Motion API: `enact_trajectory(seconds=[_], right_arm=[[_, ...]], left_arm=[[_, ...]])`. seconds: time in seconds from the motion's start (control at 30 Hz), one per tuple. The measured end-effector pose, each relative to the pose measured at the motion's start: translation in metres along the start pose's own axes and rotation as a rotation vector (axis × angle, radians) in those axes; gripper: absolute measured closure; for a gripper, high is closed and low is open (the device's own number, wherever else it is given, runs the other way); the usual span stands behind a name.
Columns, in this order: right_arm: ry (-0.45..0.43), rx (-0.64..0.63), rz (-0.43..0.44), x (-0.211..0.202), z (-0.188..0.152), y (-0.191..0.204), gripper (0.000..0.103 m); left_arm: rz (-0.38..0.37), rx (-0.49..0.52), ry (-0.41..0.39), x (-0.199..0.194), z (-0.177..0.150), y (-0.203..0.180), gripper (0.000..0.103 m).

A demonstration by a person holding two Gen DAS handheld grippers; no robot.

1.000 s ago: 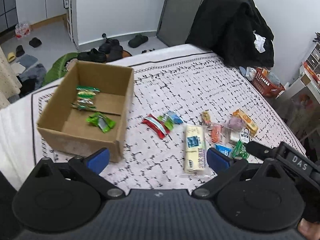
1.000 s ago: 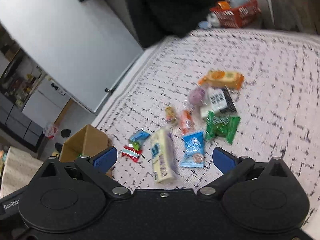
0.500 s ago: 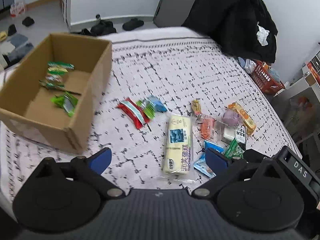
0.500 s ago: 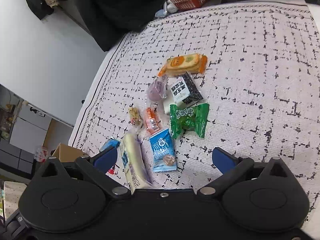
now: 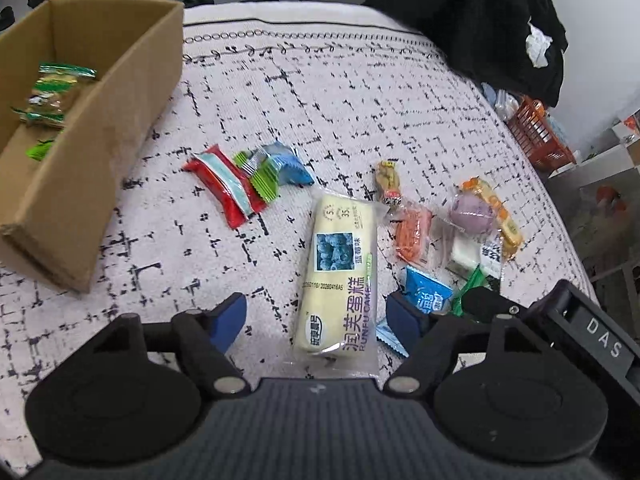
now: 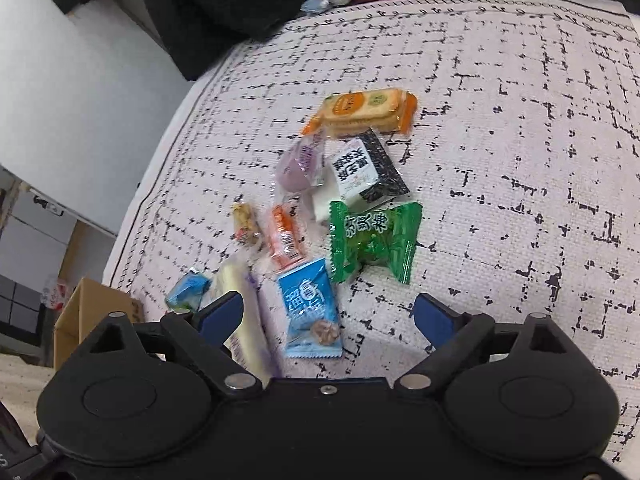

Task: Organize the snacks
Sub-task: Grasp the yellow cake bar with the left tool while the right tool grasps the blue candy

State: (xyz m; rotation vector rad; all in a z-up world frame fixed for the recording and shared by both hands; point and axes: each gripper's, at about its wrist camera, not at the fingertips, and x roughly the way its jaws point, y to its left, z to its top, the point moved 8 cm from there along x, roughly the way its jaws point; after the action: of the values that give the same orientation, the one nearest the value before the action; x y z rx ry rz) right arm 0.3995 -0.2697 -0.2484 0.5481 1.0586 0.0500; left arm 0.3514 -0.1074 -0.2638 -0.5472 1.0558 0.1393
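Both jaws wide, nothing held: left gripper (image 5: 316,316) straddles one long cake pack (image 5: 340,276), right gripper (image 6: 328,316) sits over one blue packet (image 6: 310,312). Eleven loose snacks lie on the bedspread (image 5: 360,92). Farther left, one cardboard box (image 5: 104,168) holds at least three green packets (image 5: 52,92).

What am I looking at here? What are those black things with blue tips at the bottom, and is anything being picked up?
Each picture comes from a camera mounted on a hand-held gripper, looking forward along its two fingers. A person holds one in each hand; there is no robot arm. The left gripper and the right gripper are both open and hold nothing. Below them is a patterned bed cover strewn with snacks: a long cake pack, a blue packet, a green candy bag, an orange cracker pack. To the left stands a cardboard box with a few green snacks already inside.
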Motion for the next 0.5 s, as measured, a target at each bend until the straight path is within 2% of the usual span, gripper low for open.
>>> enact_trajectory(seconds=[0.13, 0.3, 0.4, 0.5], right_arm=[[0.018, 0.023, 0.007, 0.009, 0.001, -0.002, 0.014], [0.046, 0.007, -0.01, 0.021, -0.001, 0.0, 0.024], [0.043, -0.018, -0.02, 0.025, 0.0, 0.003, 0.028], [0.042, -0.045, -0.036, 0.029, 0.0, 0.006, 0.031]], left_arm=[[0.004, 0.006, 0.021, 0.016, 0.0, -0.002, 0.034], [-0.003, 0.02, 0.025, 0.029, 0.0, -0.005, 0.037], [-0.002, 0.038, 0.019, 0.034, 0.002, -0.007, 0.044], [-0.015, 0.049, 0.019, 0.035, 0.003, -0.008, 0.058]])
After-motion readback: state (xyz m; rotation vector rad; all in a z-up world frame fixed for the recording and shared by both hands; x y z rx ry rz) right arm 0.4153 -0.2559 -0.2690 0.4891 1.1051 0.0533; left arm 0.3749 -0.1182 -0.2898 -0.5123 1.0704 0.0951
